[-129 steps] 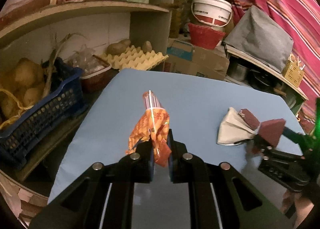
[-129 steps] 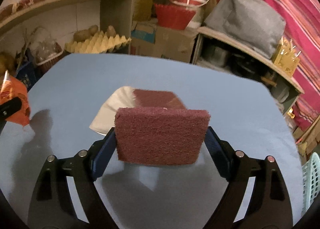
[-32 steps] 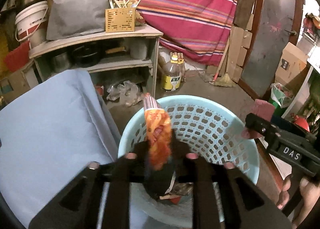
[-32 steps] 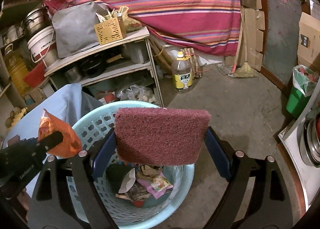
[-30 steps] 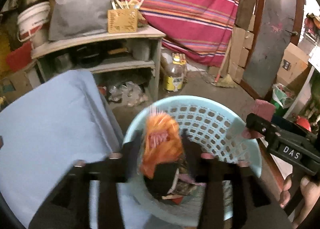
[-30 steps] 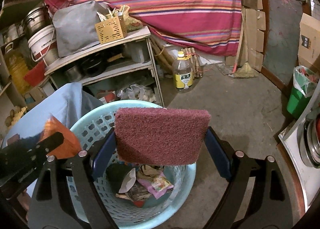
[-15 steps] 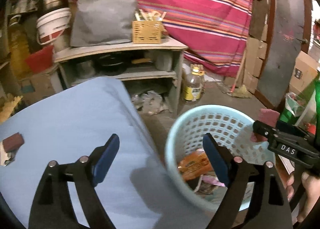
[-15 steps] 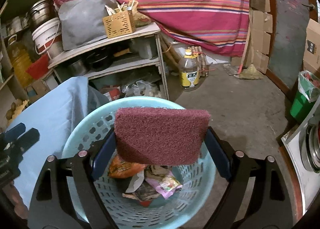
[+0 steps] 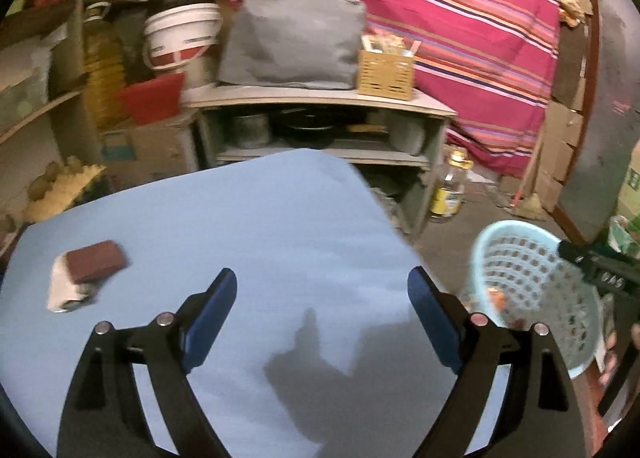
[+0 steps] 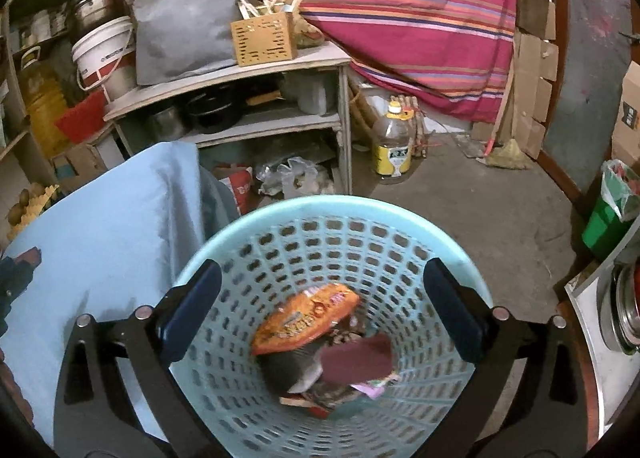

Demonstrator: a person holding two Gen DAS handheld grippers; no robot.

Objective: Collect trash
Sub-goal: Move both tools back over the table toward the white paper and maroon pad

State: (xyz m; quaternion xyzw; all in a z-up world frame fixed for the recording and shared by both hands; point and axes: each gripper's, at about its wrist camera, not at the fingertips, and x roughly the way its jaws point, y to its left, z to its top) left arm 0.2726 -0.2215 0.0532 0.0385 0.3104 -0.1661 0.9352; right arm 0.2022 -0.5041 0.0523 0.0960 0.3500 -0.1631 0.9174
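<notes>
My right gripper (image 10: 322,270) hangs over the light-blue basket (image 10: 332,206). Its jaws are opening and nothing is between them. Below it, a brown scouring pad (image 10: 356,358), blurred, lies among the trash in the basket beside an orange snack wrapper (image 10: 308,318). My left gripper (image 9: 320,282) stands open and empty over the blue table (image 9: 280,218). At the table's left another brown pad (image 9: 94,261) rests on a crumpled white paper (image 9: 64,292). The basket (image 9: 532,282) sits to the right of the table, on the floor.
Behind the table stands a grey shelf unit (image 10: 256,70) with pots, a grey bag and a yellow holder. On the floor are an oil bottle (image 10: 394,146), plastic bags under the shelf and a green bin (image 10: 608,226) at the right. A striped cloth hangs behind.
The left gripper let the orange wrapper fall into the basket and swung left over the table. The right gripper moved over the basket, opened, and the brown pad dropped in.
</notes>
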